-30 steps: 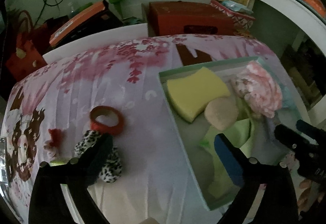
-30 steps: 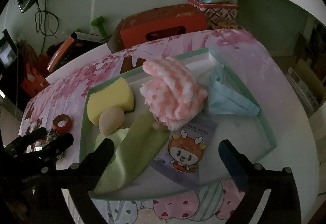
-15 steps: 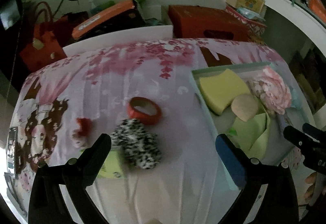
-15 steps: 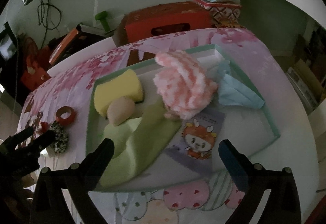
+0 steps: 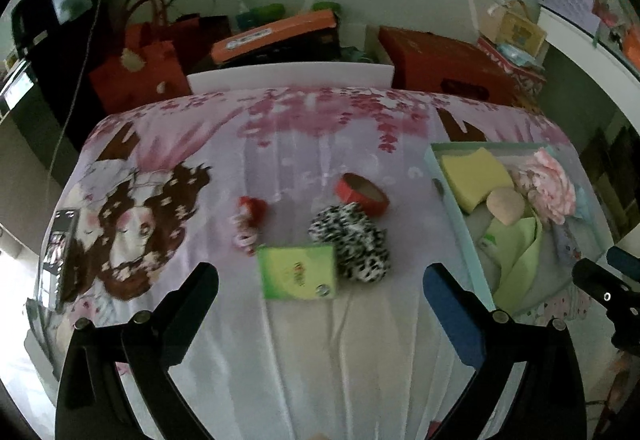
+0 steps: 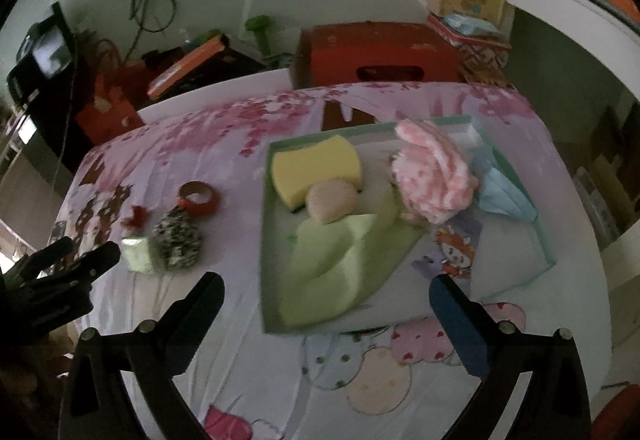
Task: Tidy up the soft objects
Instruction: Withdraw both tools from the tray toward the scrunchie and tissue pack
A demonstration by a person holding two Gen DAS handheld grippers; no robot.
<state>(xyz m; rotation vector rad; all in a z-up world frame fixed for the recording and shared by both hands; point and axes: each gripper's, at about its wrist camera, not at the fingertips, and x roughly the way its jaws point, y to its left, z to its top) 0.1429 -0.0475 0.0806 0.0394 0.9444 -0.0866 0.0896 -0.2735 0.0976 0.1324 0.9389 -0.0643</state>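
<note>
A bench [image 5: 320, 340] draped in a pink flowered cloth carries a shallow green tray [image 6: 266, 240] on the right, holding a green cloth [image 6: 340, 260], a pink fluffy towel [image 6: 434, 176], a yellow sponge [image 6: 316, 166] and a round puff [image 6: 332, 200]. Left of the tray lie a spotted scrunchie [image 5: 352, 240], touching a green packet [image 5: 298, 272], and a red tape roll [image 5: 362, 192] just behind. The left hand-held gripper [image 5: 320, 292] hangs near the packet and the right hand-held gripper [image 6: 326, 304] near the tray's near edge, both with fingers wide apart and empty.
</note>
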